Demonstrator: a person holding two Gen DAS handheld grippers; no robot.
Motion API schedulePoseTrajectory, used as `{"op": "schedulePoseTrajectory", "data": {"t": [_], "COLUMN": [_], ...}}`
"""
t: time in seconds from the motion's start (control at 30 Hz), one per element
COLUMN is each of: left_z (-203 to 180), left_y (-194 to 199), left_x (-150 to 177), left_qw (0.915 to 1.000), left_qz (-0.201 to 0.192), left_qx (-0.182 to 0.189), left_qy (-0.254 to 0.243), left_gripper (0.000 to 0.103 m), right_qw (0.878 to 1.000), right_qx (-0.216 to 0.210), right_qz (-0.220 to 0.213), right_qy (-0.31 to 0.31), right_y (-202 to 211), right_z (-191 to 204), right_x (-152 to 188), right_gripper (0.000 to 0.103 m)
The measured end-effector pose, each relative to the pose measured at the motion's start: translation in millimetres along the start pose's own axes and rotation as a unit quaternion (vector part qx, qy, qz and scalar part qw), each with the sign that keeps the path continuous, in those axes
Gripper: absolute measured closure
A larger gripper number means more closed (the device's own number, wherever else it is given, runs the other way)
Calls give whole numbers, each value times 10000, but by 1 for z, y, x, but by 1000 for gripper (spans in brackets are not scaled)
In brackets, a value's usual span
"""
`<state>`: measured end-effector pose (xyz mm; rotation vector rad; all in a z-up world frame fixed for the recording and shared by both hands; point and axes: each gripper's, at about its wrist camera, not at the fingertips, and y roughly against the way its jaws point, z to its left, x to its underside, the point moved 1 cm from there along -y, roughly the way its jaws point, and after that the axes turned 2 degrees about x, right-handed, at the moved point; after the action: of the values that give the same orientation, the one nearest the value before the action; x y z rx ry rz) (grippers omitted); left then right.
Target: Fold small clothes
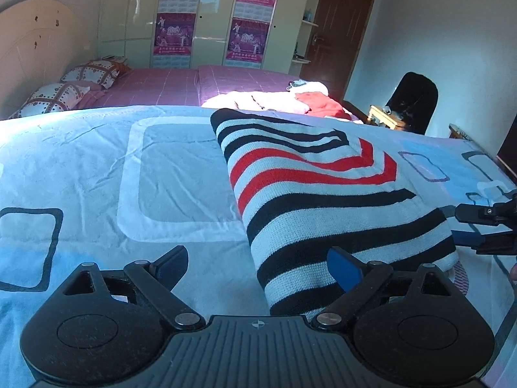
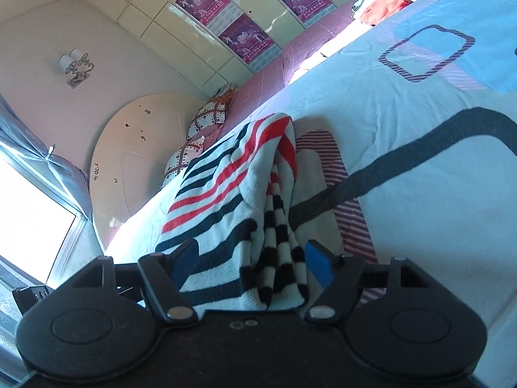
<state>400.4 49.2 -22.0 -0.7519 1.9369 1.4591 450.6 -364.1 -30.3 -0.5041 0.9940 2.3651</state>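
Observation:
A folded knit sweater [image 1: 323, 187], white with black and red stripes, lies flat on the pale blue bedsheet [image 1: 97, 168]. My left gripper [image 1: 258, 265] stands open at the sweater's near left corner, which lies between its wide-spread fingers without touching the pads. At the sweater's right edge, my right gripper [image 1: 455, 224] reaches in from the side. In the right wrist view, the right gripper [image 2: 252, 258] is open. The sweater's layered edge [image 2: 278, 258] lies loose between its blue pads [image 2: 318, 266], not pinched.
Beyond this bed is a second bed with a pink sheet [image 1: 168, 84], patterned pillows [image 1: 90, 72] and a pile of pink and red clothes [image 1: 290, 98]. A wardrobe [image 1: 210, 16], a door and a black chair [image 1: 413, 100] stand behind. A window [image 2: 29, 223] is at the left.

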Motion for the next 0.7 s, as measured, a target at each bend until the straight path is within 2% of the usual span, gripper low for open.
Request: {"op": "schedulePoseTrajectory", "data": {"t": [0.07, 0.13, 0.23, 0.33, 0.4, 0.43, 0.57, 0.7], "left_z": [9, 24, 50, 61, 63, 62, 61, 52], "left_y": [-6, -16, -38, -55, -69, -72, -81, -93], "left_x": [-5, -9, -12, -11, -7, -6, -9, -16], "left_qw": [9985, 9922, 9701, 9604, 9510, 9491, 9442, 9460], "left_qz": [52, 129, 329, 605, 840, 846, 827, 810], "left_qx": [416, 889, 1659, 1822, 2046, 2150, 2324, 2405], "left_qy": [338, 860, 1742, 2019, 2159, 2141, 2181, 2017], "left_gripper": [11, 11, 11, 14, 14, 14, 14, 15], "right_qw": [9999, 9991, 9970, 9917, 9910, 9913, 9888, 9859], "right_qx": [8, 0, -156, -426, -509, -556, -814, -1015], "right_qz": [-58, -66, 95, 468, 693, 770, 1023, 1286], "right_qy": [-139, -409, -755, -1122, -1023, -912, -716, -337], "right_y": [-3, -9, -24, -41, -50, -53, -65, -78], "right_z": [-9, -19, -34, -47, -48, -47, -45, -37], "right_x": [-7, -16, -29, -37, -40, -42, -47, -55], "right_gripper": [30, 26, 25, 25, 25, 25, 27, 26]}}
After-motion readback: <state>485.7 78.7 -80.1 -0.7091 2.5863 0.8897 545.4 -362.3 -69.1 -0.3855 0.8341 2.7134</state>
